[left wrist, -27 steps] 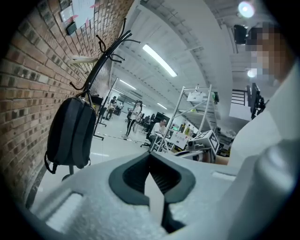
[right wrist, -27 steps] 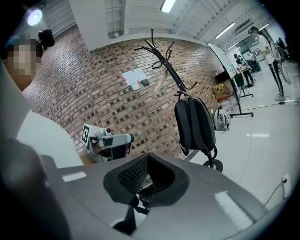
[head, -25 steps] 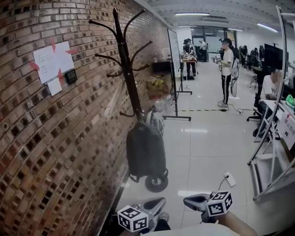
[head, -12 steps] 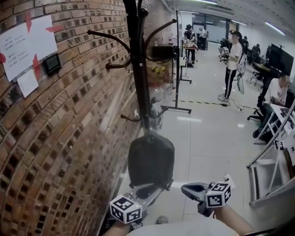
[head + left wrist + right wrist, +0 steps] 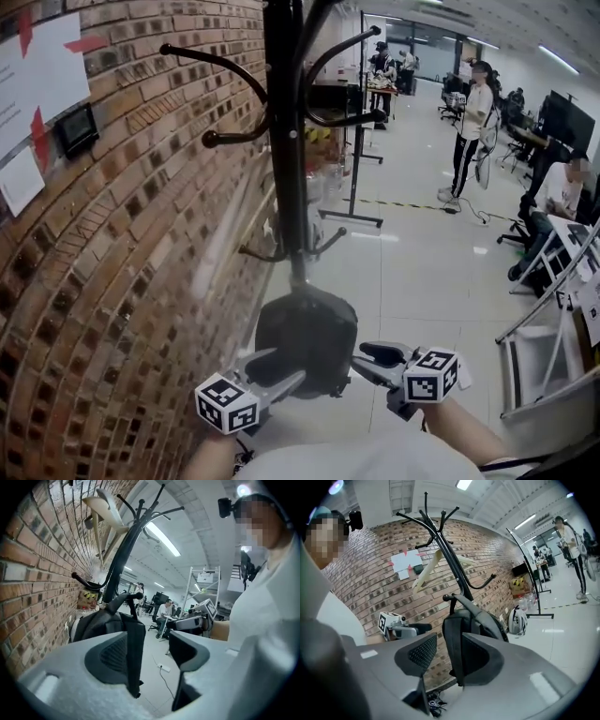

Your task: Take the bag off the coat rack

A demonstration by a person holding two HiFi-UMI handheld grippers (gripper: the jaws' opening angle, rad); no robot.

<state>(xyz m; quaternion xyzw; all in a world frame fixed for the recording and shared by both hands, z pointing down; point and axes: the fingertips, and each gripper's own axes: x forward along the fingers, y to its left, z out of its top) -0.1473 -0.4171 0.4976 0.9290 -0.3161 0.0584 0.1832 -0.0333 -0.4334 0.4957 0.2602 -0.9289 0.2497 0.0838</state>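
Note:
A dark backpack (image 5: 305,333) hangs low on the black coat rack (image 5: 285,141), its top handle looped over a hook (image 5: 451,597). My left gripper (image 5: 281,367) is at the bag's left lower side and my right gripper (image 5: 361,361) at its right side. In the left gripper view the jaws of my left gripper (image 5: 152,641) are opening; a black strap (image 5: 136,653) hangs between them against the left pad, clear of the right pad. The jaws of my right gripper (image 5: 447,644) are opening too, and a strap (image 5: 453,648) lies against their right pad only.
A brick wall (image 5: 112,281) with a taped paper runs along the left. A wooden hanger (image 5: 426,573) hangs higher on the rack. Behind stand a whiteboard stand (image 5: 354,187), standing people (image 5: 469,131), a seated person (image 5: 562,202) and a metal frame (image 5: 544,309).
The view has closed in on the rack. Both grippers have risen from the bottom edge to either side of the bag, and their jaws have parted.

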